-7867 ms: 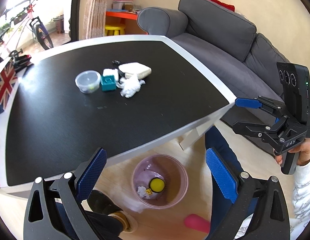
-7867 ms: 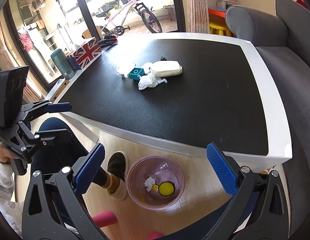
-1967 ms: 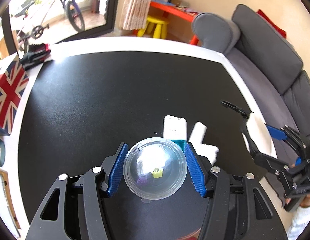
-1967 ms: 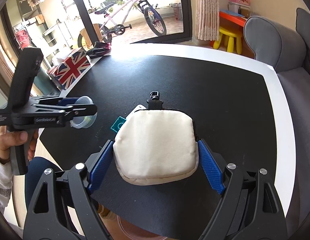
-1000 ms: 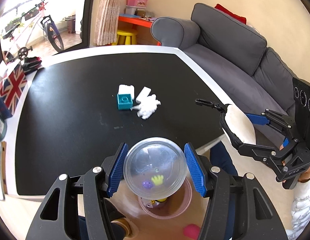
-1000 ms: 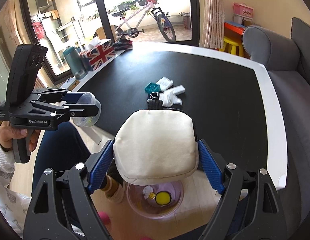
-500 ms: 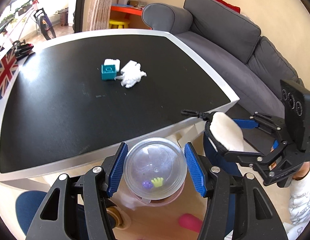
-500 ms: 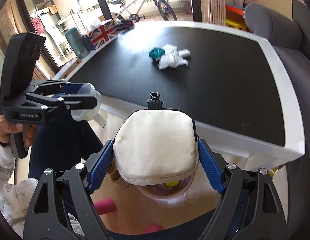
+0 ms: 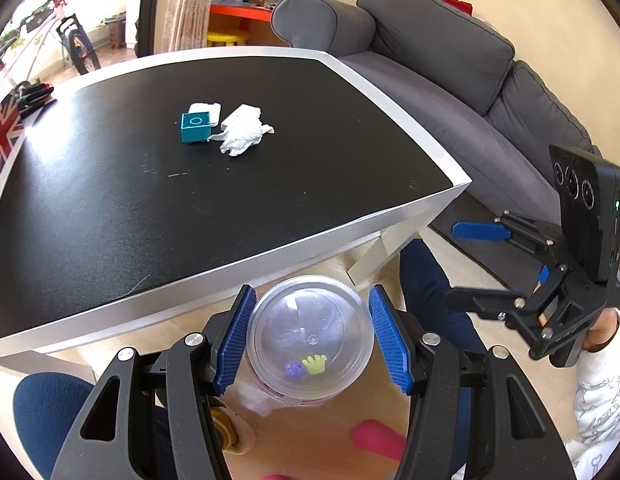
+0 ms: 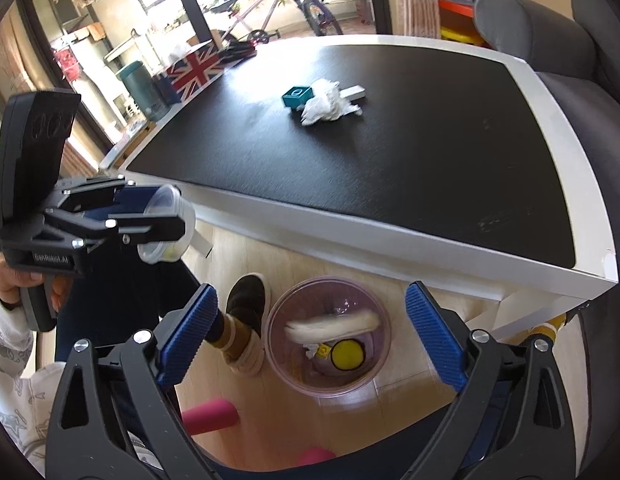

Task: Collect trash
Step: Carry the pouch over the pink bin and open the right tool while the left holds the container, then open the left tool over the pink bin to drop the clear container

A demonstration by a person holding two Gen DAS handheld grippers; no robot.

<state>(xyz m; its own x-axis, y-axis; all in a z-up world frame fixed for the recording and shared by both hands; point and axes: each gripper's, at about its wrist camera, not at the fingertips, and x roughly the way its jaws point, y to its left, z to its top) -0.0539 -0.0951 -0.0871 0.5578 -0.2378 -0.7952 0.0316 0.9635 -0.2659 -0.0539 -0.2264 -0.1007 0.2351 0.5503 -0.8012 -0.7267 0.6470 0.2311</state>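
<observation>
Counter point(image 9: 109, 208): black top, white rim. Bin point(image 10: 277, 368) stands on the floor just off its near edge, pinkish, see-through; everything below is placed from the bin.

Right tool point(image 10: 310, 344) hangs directly over the bin. Jaws are opening, nothing between them. Pouch point(image 10: 334, 324), cream, blurred, lies in the bin's mouth, apparently dropping in or just landed, above a yellow disc point(image 10: 348, 354) and a paper scrap at the bottom.

Left tool point(image 9: 310, 336) is also over the bin, off to one side of the right tool. Pads point(image 9: 233, 340) pinch a clear tub point(image 9: 310, 340) at about half spread. Two small bits, purple and yellow-green, sit inside the tub. In the left wrist view the tub hides most of the bin.

Back on the counter, well away from the bin: teal block point(image 9: 195, 127), tissue point(image 9: 241, 132) touching it, a small white piece behind both.

Step in hand, as I judge it: drop the tub. Centre it over the bin's mouth first, as it is wide and could catch the rim. Let the right tool clear out sideways so the two don't knock. Open the left jaws fully and at once; a slow release may tip the tub and bounce it out.
</observation>
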